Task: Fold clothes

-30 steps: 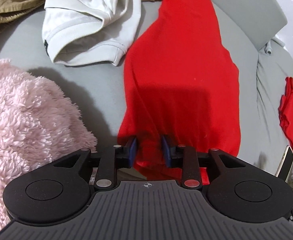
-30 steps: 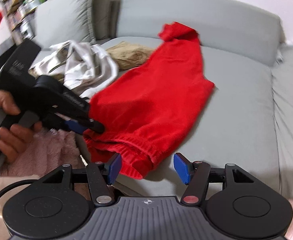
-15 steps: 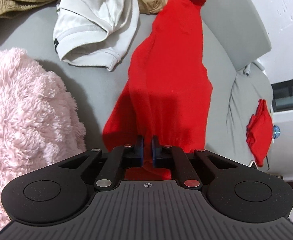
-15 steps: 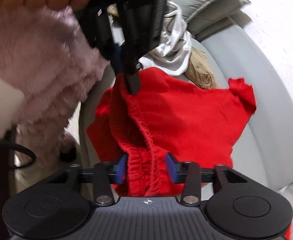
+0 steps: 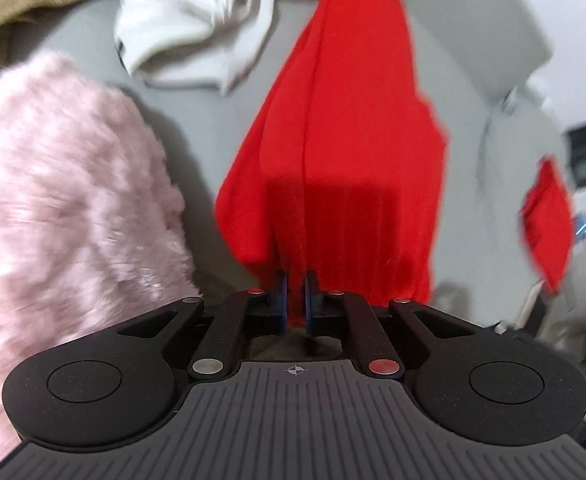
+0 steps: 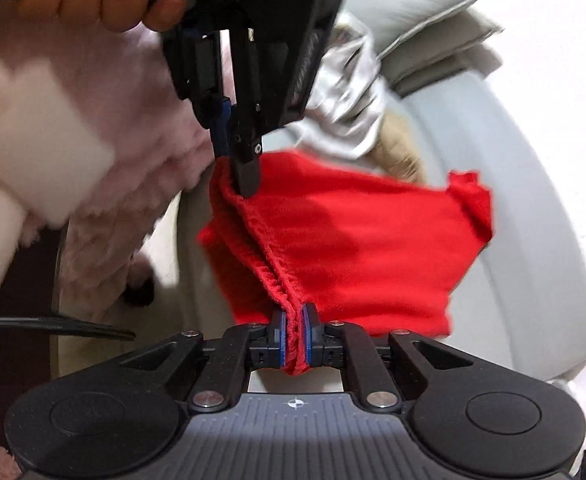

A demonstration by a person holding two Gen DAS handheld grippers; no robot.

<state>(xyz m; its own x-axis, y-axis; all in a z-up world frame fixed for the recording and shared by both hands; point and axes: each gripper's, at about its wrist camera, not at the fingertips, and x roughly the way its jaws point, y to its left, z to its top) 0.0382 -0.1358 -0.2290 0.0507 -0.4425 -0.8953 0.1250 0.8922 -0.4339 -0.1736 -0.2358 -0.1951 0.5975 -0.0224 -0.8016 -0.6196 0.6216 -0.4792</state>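
Bare grey sofa seat (image 5: 197,128) lies between pink fleece (image 5: 61,200) and red garment (image 5: 353,160).

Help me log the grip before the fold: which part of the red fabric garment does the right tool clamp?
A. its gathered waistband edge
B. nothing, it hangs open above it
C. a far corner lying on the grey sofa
A: in the right wrist view the right tool pinches the ribbed waistband edge of the red fabric garment between its pads.
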